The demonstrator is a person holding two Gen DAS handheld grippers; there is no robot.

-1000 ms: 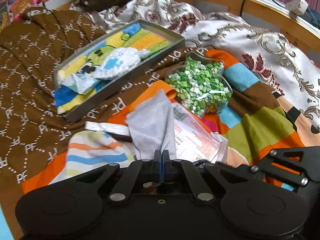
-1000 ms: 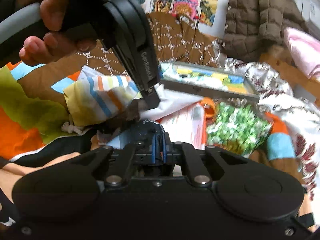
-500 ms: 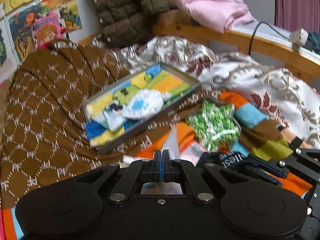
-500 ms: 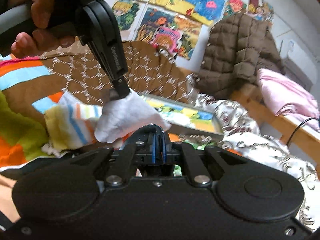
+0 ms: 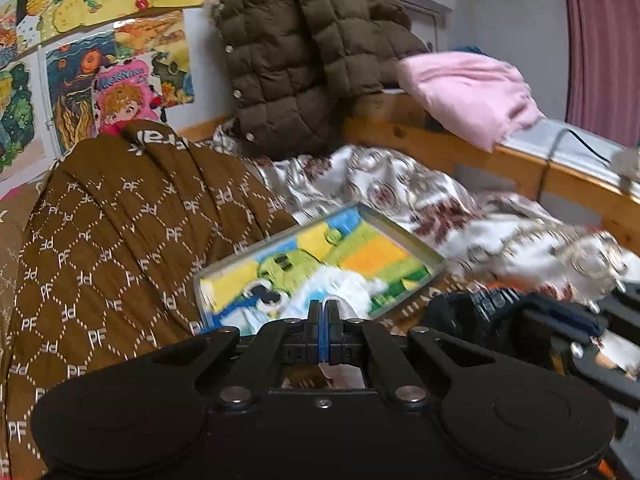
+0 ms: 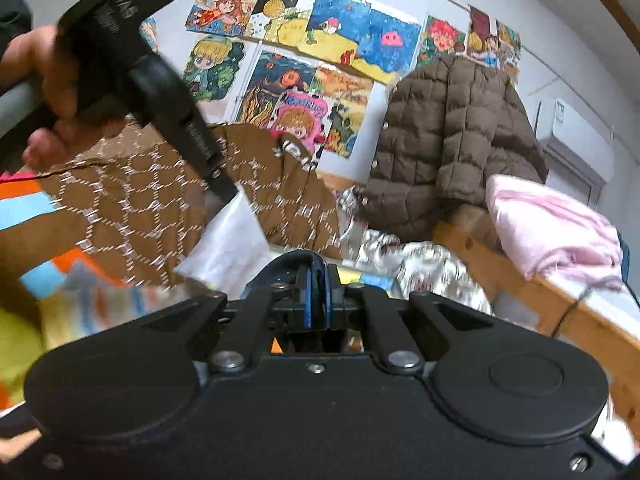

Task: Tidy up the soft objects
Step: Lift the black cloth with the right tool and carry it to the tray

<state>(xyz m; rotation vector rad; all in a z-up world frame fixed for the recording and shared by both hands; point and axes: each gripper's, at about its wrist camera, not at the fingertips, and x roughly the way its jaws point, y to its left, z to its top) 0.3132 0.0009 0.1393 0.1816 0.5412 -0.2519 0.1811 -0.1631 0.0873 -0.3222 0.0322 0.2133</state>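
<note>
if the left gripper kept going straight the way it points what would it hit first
Probably the tray and the soft things in it, which lie just beyond the shut left gripper. Depth is hard to judge; it may be aimed slightly higher, at the bedding behind.

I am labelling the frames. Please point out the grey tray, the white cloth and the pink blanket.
grey tray [image 5: 404, 236]: left wrist view, far rim.
white cloth [image 6: 232, 248]: right wrist view, hanging middle.
pink blanket [image 5: 472, 96]: left wrist view, top fold.

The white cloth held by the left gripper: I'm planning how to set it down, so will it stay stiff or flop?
Probably floppy: the white cloth hangs from the left gripper by one corner and fans out below. It looks thin, so likely light. Lowered toward the tray, it may crumple rather than lie flat.
</note>
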